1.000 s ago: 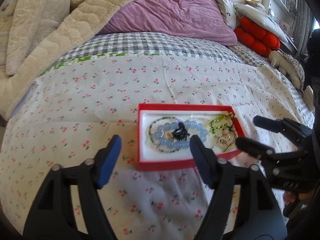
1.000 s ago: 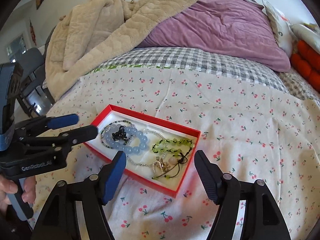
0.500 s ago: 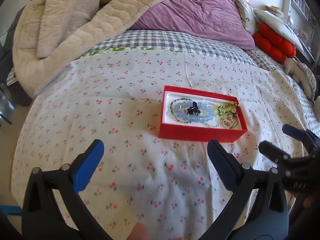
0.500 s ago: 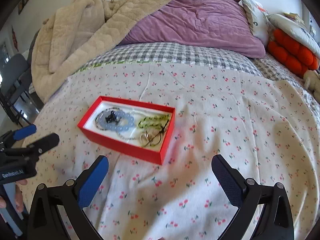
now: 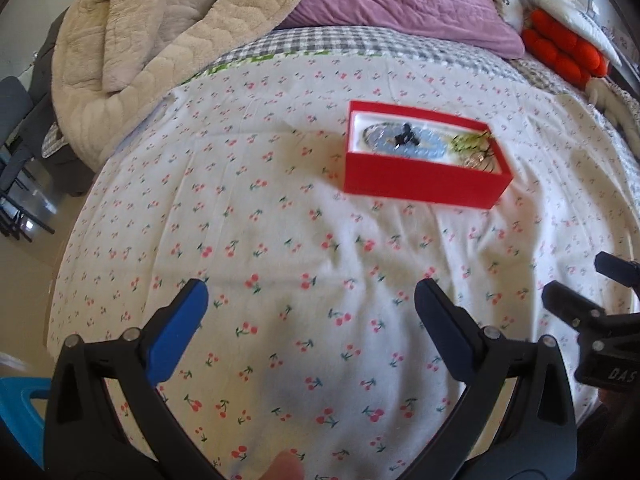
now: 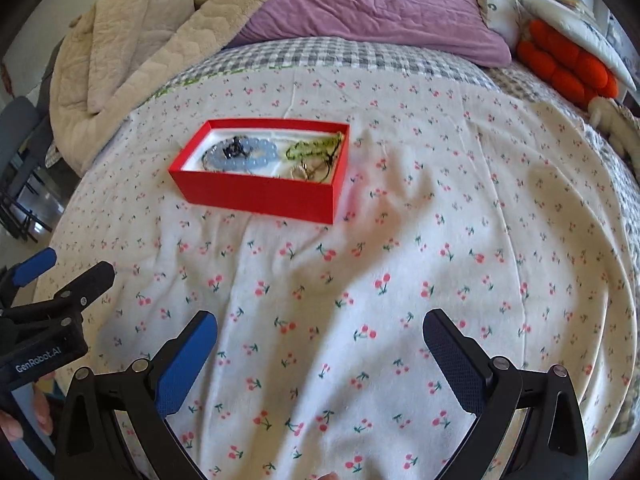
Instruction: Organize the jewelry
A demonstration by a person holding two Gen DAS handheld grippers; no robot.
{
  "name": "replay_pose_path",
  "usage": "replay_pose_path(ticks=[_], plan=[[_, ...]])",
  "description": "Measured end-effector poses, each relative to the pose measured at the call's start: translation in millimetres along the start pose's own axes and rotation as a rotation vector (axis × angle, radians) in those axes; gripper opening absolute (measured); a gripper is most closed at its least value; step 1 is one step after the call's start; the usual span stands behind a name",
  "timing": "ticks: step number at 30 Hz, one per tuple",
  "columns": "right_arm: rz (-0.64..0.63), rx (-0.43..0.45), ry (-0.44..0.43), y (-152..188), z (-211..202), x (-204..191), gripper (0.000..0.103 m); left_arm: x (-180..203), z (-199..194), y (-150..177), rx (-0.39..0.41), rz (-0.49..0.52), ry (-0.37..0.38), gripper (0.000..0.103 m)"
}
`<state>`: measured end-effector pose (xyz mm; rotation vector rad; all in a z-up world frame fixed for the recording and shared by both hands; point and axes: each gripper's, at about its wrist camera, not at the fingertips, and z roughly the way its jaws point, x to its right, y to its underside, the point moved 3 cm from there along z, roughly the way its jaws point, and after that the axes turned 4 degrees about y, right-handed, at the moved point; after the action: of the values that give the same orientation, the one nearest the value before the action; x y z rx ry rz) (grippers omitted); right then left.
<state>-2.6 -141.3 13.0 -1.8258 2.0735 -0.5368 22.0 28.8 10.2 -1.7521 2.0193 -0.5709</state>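
A red jewelry box [image 5: 424, 180] [image 6: 260, 194] sits open on the cherry-print bedsheet. Inside lie a pale blue bead bracelet [image 6: 250, 154] with a black piece on it, a green bead bracelet [image 6: 314, 148] and a small gold-toned piece with black cord [image 6: 308, 170]. My left gripper [image 5: 312, 300] is open and empty, well back from the box near the bed's front edge. My right gripper [image 6: 320, 330] is open and empty, also well short of the box. Each gripper shows at the edge of the other's view.
A beige quilted blanket [image 6: 132, 48] and a purple duvet [image 6: 376, 4] are heaped at the head of the bed. Red cushions [image 6: 568, 68] and pillows lie at the far right. A dark chair [image 5: 16, 128] stands off the bed's left side.
Both grippers have pulled back from the box toward the bed's front edge and opened wider. The box and its jewelry stay where they were.
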Motion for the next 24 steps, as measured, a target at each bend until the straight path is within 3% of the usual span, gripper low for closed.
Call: replay_pose_path(ticks=[4, 11, 24], plan=[[-0.025, 0.0, 0.041, 1, 4, -4, 0.103, -2, 9, 2, -0.022, -0.019, -0.001, 0.103], [-0.039, -0.009, 0.035, -3, 10, -9, 0.103, 2, 26, 6, -0.088, -0.052, 0.039, 0.102], [-0.058, -0.015, 0.029, -1, 11, -14, 0.103, 9, 26, 10, -0.099, -0.043, 0.05, 0.102]])
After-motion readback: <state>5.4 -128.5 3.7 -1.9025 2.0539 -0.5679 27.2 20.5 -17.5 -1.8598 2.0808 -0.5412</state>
